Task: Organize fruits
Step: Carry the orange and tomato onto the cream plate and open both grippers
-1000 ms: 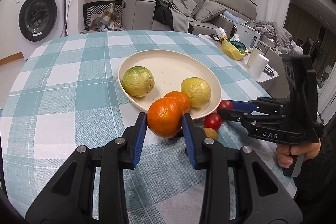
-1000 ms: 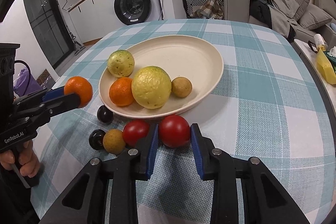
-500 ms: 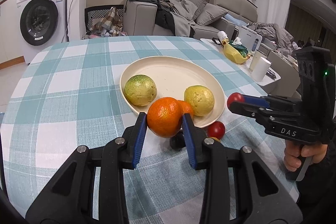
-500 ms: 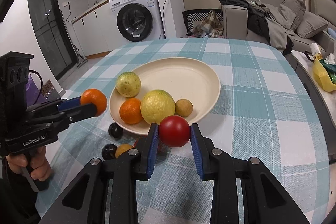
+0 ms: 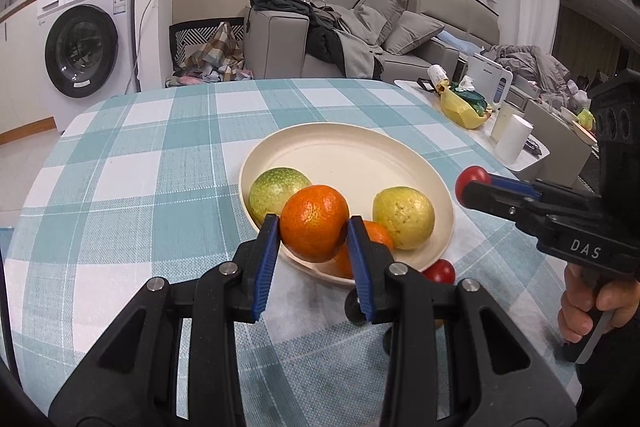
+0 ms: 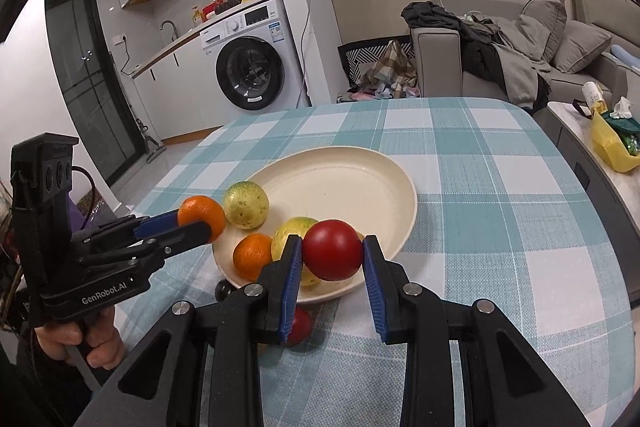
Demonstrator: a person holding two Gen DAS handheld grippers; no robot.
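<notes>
Checked teal-and-white table [image 5: 120,195] filling both views. Cream plate [image 5: 360,155] near table centre, far half bare. On plate at 9 o'clock of its rim, green-yellow fruit [image 5: 276,189]; at 4 o'clock, yellow fruit [image 5: 404,217]; at 6 o'clock, orange [image 6: 252,255], half hidden behind left pads in left view. Left gripper [image 5: 312,231] clamped on second orange, call it tangerine [image 5: 314,227], held clear of table over plate's near rim at 7 o'clock, blue pads pressing both sides. Right gripper [image 6: 332,255] clamped on tomato [image 6: 332,255], lifted above plate's near edge at 5 o'clock, pads tight on both sides. Second tomato [image 5: 440,271] on cloth just off plate's near rim at 5 o'clock. Dark round fruit [image 6: 224,291] on cloth just beside rim, at 7 o'clock in right view. Another dark round shape under left gripper's right finger, kind unclear. Hand [image 5: 588,303] on right gripper's handle at 3 o'clock of left view; hand [image 6: 80,339] on left gripper's handle at 8 o'clock of right view. Washer [image 6: 248,67] and sofa [image 5: 360,43] beyond table at 12 o'clock.
</notes>
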